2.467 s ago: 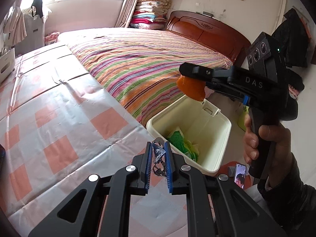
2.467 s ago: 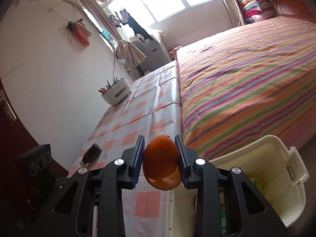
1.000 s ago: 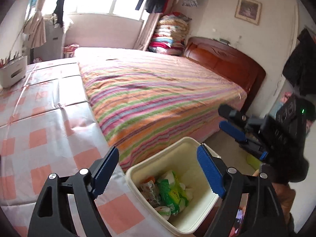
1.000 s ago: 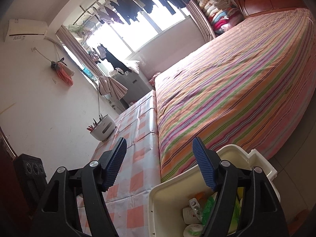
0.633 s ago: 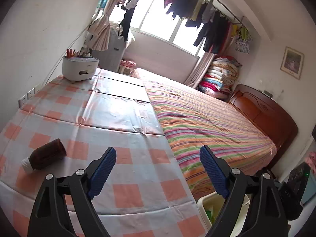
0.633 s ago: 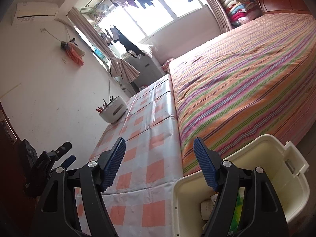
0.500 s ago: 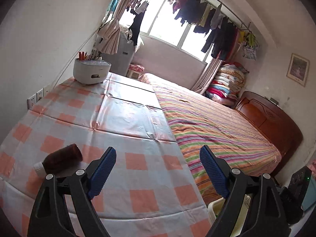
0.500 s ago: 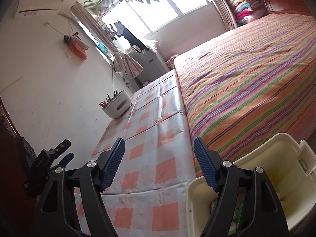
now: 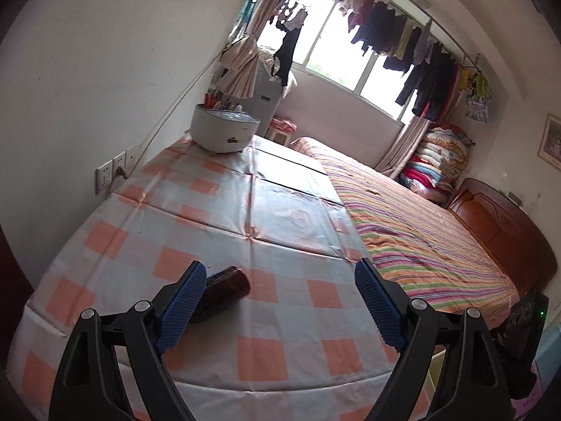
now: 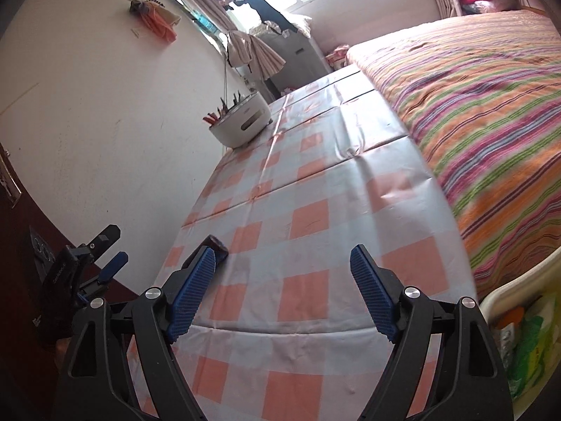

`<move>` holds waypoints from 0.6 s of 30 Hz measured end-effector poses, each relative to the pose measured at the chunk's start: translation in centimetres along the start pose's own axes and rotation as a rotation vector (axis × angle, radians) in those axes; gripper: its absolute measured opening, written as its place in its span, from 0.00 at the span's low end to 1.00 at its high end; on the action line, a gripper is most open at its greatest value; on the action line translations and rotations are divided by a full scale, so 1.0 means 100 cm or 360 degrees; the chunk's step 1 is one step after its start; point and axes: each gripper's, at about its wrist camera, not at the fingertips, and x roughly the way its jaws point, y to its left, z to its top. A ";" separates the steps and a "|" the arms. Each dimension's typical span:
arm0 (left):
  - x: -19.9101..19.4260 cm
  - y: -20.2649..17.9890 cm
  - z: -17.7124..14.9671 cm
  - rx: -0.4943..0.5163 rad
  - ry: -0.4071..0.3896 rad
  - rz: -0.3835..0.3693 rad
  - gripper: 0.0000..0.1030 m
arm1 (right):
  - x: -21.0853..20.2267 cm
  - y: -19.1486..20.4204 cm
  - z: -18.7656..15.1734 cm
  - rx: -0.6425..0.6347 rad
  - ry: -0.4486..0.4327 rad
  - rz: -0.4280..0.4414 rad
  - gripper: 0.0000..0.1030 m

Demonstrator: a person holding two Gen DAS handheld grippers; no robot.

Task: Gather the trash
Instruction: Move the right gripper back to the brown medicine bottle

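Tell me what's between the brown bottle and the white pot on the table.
Only bare checkered tablecloth between brown bottle and white pot, per the left wrist view.

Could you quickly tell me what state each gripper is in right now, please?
Left gripper: open, holding nothing.
Right gripper: open, holding nothing.

Each claw, left claw (image 9: 280,301) and right claw (image 10: 282,289), has matte black angular arms with triangular cut-outs, silver round screws at the pivots, and ribbed blue finger pads (image 9: 182,303).
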 end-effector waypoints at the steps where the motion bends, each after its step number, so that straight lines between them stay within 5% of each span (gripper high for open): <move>1: -0.002 0.010 0.003 -0.0028 -0.0003 0.0024 0.82 | 0.008 0.008 -0.001 -0.0005 0.0029 0.0005 0.76; 11: -0.016 0.098 0.024 -0.0309 -0.0004 0.0207 0.82 | 0.088 0.083 -0.023 -0.0079 0.0253 -0.0015 0.77; 18: -0.023 0.121 0.025 -0.0416 0.0017 0.0174 0.82 | 0.135 0.121 -0.024 -0.0084 0.0384 -0.0150 0.77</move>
